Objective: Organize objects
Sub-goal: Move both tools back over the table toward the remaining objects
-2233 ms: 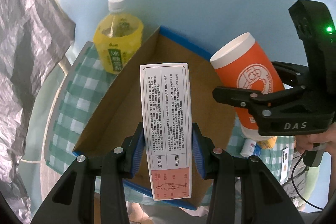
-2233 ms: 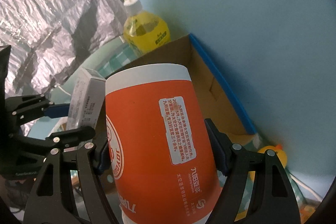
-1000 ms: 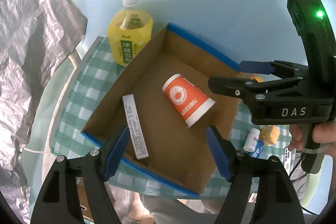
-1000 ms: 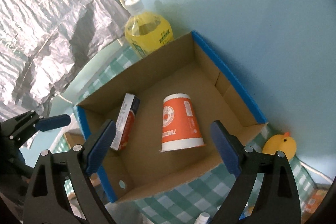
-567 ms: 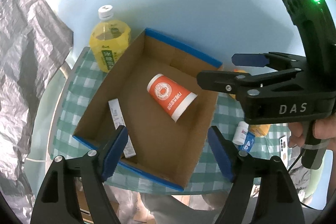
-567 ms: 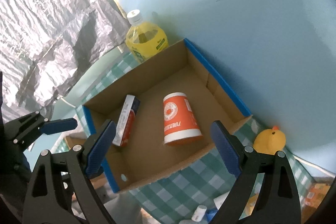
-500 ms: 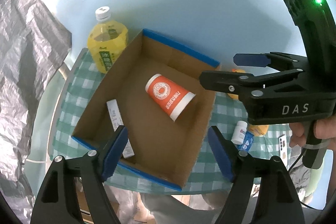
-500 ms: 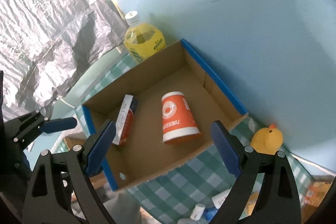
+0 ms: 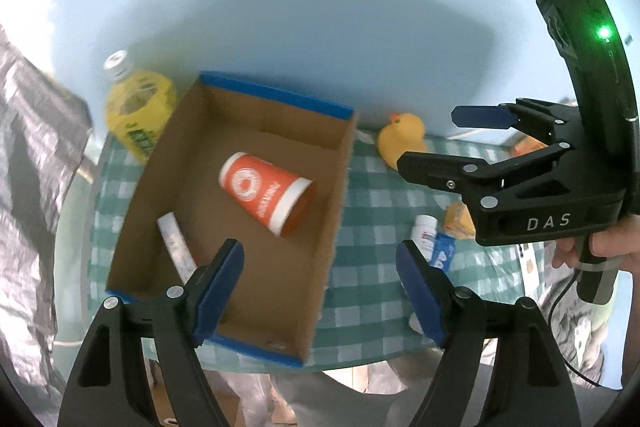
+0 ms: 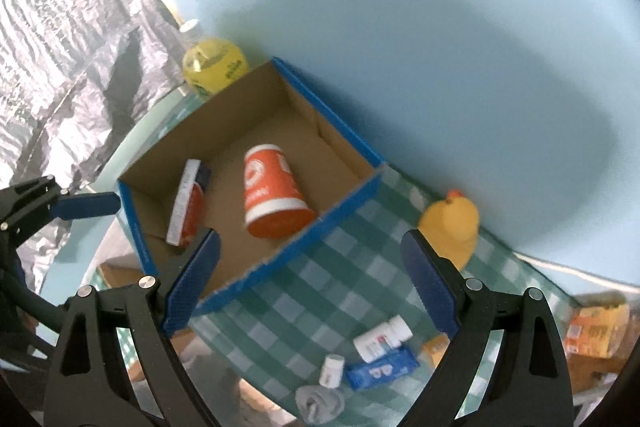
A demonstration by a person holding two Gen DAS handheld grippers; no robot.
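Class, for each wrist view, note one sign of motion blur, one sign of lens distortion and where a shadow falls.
Left wrist view: the orange cup and cardboard box edges smear; the frame bends into a dark circular rim; a broad shadow darkens the blue wall. Right wrist view: the yellow bottle and rubber duck look soft; straight box edges bow; a similar shadow crosses the wall.

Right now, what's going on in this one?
A person is tidying a checked table with two handheld grippers. The left gripper and right gripper are both open and empty above the table. The orange cup and a slim carton already lie in the cardboard box. The rubber duck, pill bottles and blue packet remain outside.
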